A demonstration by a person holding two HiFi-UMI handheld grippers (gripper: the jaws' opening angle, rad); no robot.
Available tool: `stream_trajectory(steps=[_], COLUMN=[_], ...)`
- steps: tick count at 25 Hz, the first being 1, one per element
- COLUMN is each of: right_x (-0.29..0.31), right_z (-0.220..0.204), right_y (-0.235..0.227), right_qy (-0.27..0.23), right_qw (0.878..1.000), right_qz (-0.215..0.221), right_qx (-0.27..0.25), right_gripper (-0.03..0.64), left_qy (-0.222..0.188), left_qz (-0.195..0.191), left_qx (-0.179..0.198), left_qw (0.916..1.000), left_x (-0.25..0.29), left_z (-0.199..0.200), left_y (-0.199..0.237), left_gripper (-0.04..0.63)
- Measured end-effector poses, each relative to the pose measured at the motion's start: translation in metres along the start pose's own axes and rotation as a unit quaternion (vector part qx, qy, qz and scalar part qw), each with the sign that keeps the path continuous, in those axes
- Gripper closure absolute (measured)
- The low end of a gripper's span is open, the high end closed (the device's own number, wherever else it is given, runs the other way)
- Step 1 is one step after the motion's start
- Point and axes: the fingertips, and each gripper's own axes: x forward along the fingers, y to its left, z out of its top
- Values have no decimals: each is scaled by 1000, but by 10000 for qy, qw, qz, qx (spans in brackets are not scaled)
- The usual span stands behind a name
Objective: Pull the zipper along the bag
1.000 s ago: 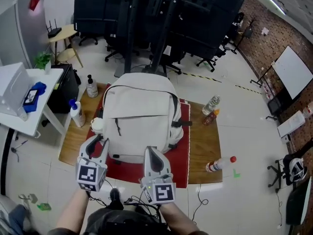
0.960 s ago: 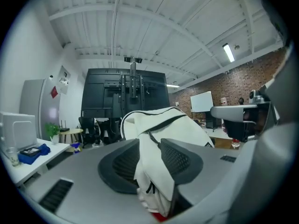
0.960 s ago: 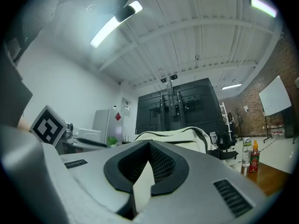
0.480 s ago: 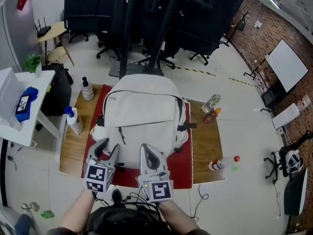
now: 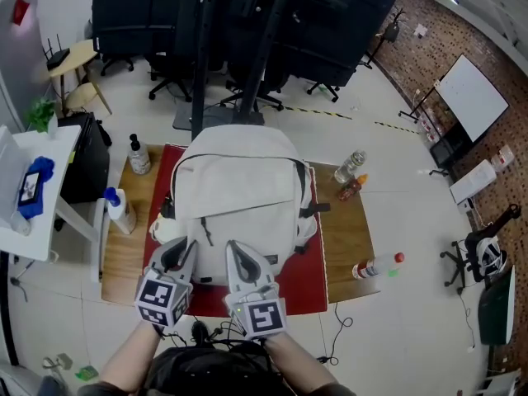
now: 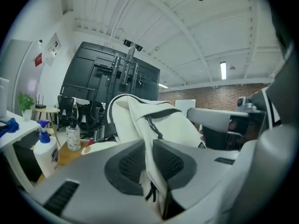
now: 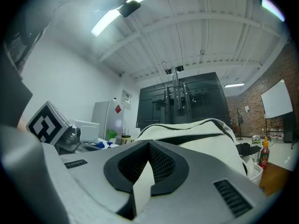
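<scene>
A white backpack (image 5: 239, 188) lies flat on a red mat (image 5: 309, 291), its black zipper lines running round the top and front pocket. Both grippers are at its near edge. My left gripper (image 5: 180, 250) has just been closing and now pinches a fold of the bag's white fabric (image 6: 148, 139); a black zipper pull (image 6: 150, 191) dangles just below the pads. My right gripper (image 5: 239, 256) is shut on a white strip of the bag's fabric (image 7: 142, 181), which sticks out between its pads.
The mat lies on a wooden table (image 5: 346, 238). A spray bottle (image 5: 118, 211) and a pump bottle (image 5: 138, 155) stand at the left, two bottles (image 5: 350, 170) at the right, another bottle (image 5: 375, 266) lies near the right front corner. Office chairs and a black stand are behind.
The left gripper has come in to the bag's near edge and its jaws have narrowed onto the fabric. The right gripper has shifted slightly left, still shut.
</scene>
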Motion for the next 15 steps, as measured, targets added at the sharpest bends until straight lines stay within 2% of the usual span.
stream_trajectory(steps=[2, 5, 12, 15], right_x=[6, 17, 32, 40], right_z=[-7, -17, -23, -31], right_y=[5, 14, 19, 20], right_qy=[86, 391, 818, 1081], right_qw=[9999, 9989, 9963, 9929], right_qz=[79, 200, 229, 452], right_qx=[50, 169, 121, 204], right_gripper=[601, 601, 600, 543], left_qy=[-15, -206, -258, -260], left_qz=[-170, -229, -363, -343], left_qx=[3, 227, 232, 239], left_qw=[9999, 9993, 9987, 9988], left_x=[-3, -5, -8, -7], left_z=[1, 6, 5, 5], left_y=[-3, -1, 1, -1], left_gripper=[544, 559, 563, 563])
